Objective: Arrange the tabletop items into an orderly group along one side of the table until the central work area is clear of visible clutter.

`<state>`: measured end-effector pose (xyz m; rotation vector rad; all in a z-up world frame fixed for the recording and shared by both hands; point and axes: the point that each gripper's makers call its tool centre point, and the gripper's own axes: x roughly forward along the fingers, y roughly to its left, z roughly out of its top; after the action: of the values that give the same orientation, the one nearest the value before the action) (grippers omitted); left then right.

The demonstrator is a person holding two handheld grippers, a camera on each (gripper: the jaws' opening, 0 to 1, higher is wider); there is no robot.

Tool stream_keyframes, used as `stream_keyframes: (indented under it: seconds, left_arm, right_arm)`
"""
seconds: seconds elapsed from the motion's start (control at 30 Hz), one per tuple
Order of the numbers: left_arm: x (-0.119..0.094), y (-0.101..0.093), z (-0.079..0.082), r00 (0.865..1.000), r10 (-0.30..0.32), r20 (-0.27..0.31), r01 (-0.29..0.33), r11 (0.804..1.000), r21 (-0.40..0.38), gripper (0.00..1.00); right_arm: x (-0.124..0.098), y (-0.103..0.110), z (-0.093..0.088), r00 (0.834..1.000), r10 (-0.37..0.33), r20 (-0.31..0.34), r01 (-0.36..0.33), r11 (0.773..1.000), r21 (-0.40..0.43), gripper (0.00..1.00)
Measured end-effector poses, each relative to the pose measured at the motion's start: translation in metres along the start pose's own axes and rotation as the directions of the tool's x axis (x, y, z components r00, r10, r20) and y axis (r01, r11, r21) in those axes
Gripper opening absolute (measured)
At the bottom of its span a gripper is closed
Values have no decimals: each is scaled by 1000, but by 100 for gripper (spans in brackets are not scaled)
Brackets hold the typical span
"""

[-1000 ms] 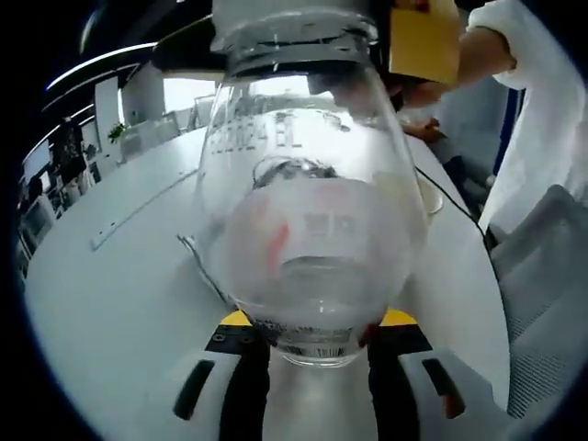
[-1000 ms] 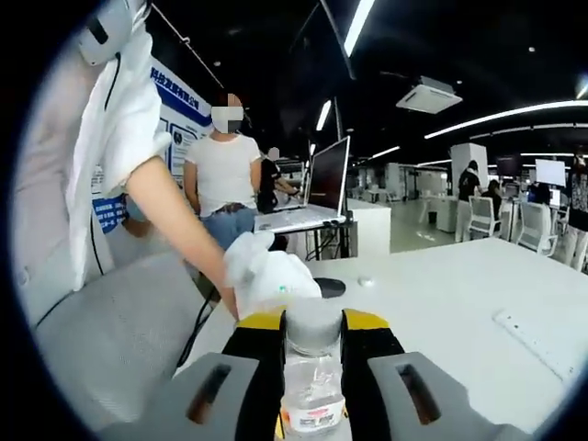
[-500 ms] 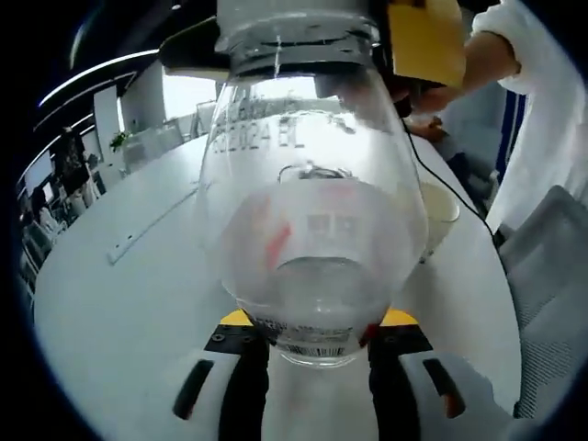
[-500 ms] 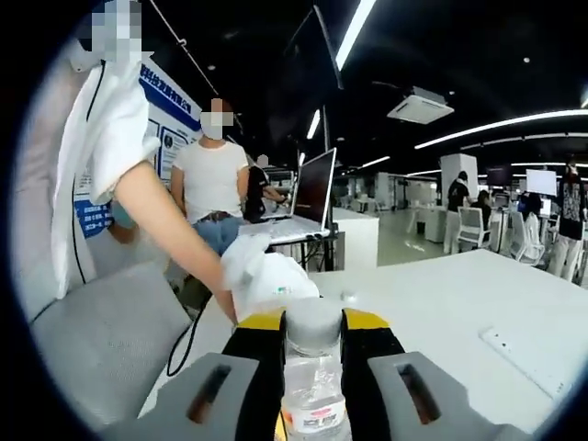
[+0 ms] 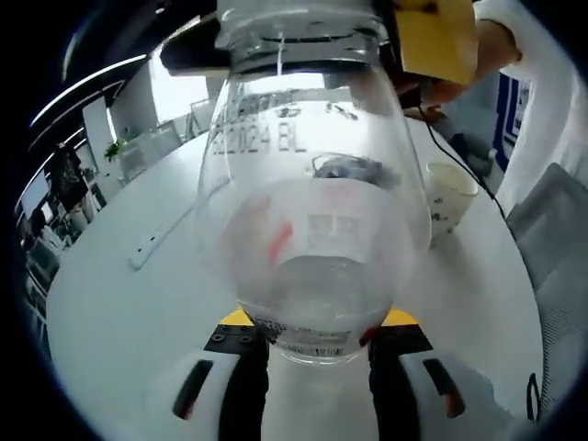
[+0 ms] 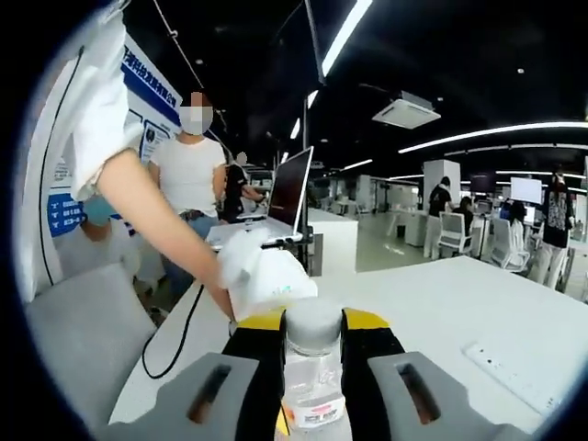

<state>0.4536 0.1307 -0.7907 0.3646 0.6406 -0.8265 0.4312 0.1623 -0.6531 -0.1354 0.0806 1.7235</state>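
Bottle (image 5: 312, 197) above white table (image 5: 119, 303)

Open-plan office, white desks (image 6: 478, 303), laptop (image 6: 287, 195), ceiling strip lights (image 6: 342, 37), office chairs (image 6: 452, 241)

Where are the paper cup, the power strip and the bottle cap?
paper cup (image 5: 450, 197), left gripper view, side wall
power strip (image 6: 508, 371), right gripper view, top face
bottle cap (image 6: 312, 322), right gripper view, top
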Motion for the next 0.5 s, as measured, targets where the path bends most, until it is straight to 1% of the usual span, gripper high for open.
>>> stream_keyframes:
  seconds: [0.07,0.13,0.27,0.5]
  left_arm:
    - [1,7,-1,1000,-4,-8,4,1000,20,39]
    - [2,10,-2,1000,-9,-9,10,1000,29,39]
    - [3,24,-4,1000,-8,-8,8,999,45,39]
    - [5,40,-7,1000,-18,-3,18,998,61,39]
  right_arm:
    - [3,-5,-1,1000,-16,-6,16,1000,-4,18]
    - [6,-10,-2,999,-30,-12,30,1000,-9,18]
    - [10,-22,-4,998,-60,-18,60,998,-6,19]
    - [19,-33,-4,996,-89,-26,89,996,0,19]
